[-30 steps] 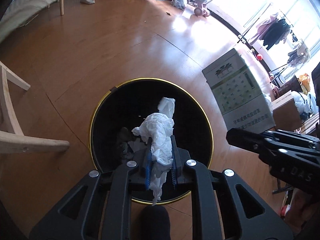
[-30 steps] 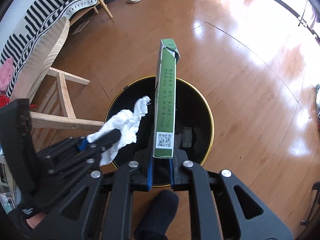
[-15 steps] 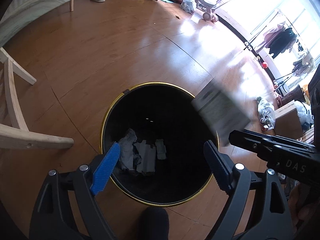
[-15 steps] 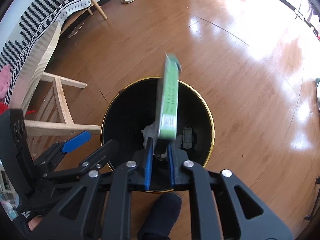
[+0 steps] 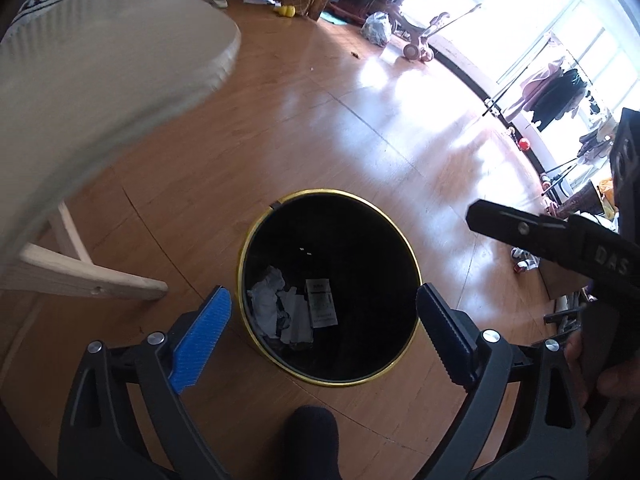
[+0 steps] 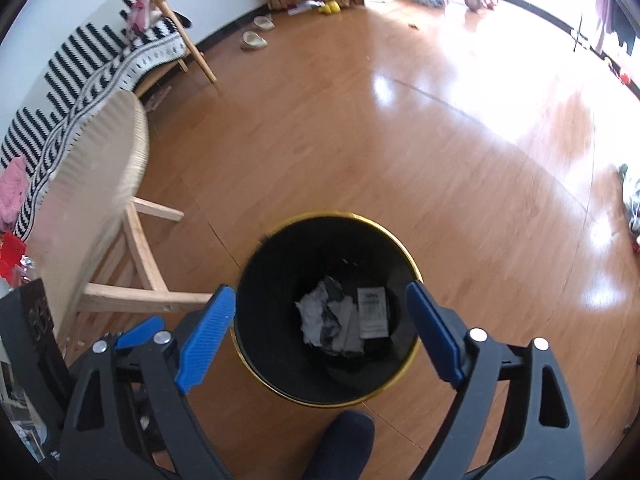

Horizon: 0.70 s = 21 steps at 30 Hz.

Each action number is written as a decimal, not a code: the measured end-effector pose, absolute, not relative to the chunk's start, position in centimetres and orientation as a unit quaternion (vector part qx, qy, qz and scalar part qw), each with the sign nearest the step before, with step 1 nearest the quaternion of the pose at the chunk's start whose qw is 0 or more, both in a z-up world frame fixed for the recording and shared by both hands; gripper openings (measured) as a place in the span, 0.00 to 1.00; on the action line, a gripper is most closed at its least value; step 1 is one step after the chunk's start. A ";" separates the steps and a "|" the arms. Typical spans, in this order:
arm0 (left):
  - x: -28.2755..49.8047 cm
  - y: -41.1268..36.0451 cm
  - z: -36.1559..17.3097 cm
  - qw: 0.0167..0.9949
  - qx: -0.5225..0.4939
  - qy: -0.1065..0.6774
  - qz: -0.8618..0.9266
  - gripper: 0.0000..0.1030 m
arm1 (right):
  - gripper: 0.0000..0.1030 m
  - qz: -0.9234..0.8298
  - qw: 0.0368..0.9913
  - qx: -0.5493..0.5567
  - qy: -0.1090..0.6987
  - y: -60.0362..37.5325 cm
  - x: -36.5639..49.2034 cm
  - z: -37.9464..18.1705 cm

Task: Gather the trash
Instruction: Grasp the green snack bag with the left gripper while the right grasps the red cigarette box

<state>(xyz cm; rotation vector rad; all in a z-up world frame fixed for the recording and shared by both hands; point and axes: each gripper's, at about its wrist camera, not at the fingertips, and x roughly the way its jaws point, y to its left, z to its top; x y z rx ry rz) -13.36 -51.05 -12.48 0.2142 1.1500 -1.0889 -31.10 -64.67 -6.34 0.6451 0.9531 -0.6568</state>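
Observation:
A black bin with a gold rim (image 5: 256, 236) (image 6: 404, 252) stands on the wooden floor below both grippers. Inside lie crumpled white tissue (image 5: 266, 300) (image 6: 316, 312) and a flat box (image 5: 321, 308) (image 6: 373, 312). My left gripper (image 5: 324, 332) is open and empty above the bin's near rim. My right gripper (image 6: 320, 336) is open and empty above the bin too; it also shows at the right of the left wrist view (image 5: 560, 240).
A round wooden table (image 5: 100, 92) (image 6: 100, 184) with pale legs stands left of the bin. A striped bench (image 6: 100, 64), slippers (image 6: 254, 40), a yellow toy (image 6: 331, 7) and a stroller (image 5: 420, 40) lie farther off. A dark-socked foot (image 5: 310, 440) is by the bin.
Both grippers opened. The tissue dropped from the left one and the green box from the right one into the bin. Both grippers have since risen.

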 end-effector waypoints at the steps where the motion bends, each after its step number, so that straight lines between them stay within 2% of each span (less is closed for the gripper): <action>1: -13.1 -50.4 -11.7 0.703 0.096 0.510 -0.487 0.90 | 0.87 -0.303 0.793 0.293 0.439 -64.3 -30.6 -5.8; 7: -9.3 -42.3 -6.1 0.760 0.084 0.473 -0.438 0.91 | 0.89 -0.255 0.832 0.263 0.417 -59.3 -25.5 -2.1; 14: -2.7 -28.1 -1.0 0.838 0.042 0.438 -0.323 0.91 | 0.89 -0.156 0.867 0.226 0.416 -49.9 -15.6 0.7; 21: 2.2 -13.9 0.8 0.891 0.023 0.413 -0.186 0.91 | 0.89 -0.054 0.882 0.175 0.433 -38.1 -6.6 1.5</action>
